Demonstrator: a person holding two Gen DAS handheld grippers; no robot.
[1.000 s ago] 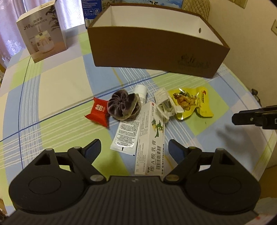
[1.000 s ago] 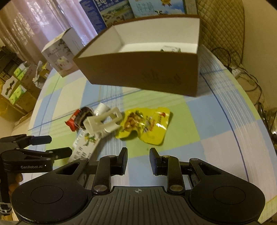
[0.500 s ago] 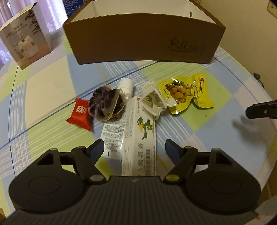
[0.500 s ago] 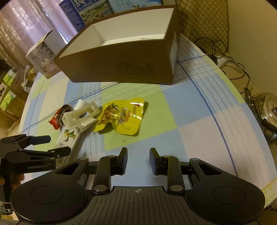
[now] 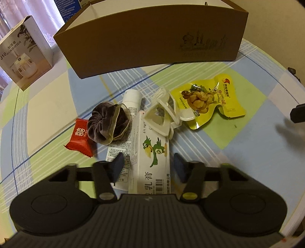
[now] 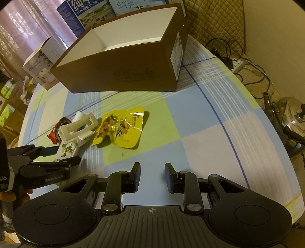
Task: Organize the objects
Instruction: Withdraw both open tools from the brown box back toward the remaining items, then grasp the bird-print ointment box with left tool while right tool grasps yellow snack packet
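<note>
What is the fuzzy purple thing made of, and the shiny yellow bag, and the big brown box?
The purple scrunchie looks like soft velvet fabric: matte, gathered into folds. The yellow snack pouch seems to be glossy plastic film: it crinkles and throws bright glints. The brown box looks like cardboard: stiff flat walls, dull brown outside, white inside.

Humidifier box (image 5: 24, 55), milk cartons (image 6: 91, 13), kettle (image 6: 291, 116) (off table).

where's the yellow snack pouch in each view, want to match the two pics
Left wrist view: the yellow snack pouch lies right of centre, just right of the white plastic holder.
Right wrist view: the pouch lies left of centre, again right of the holder.
Shared landmark: the brown box behind the pile.
</note>
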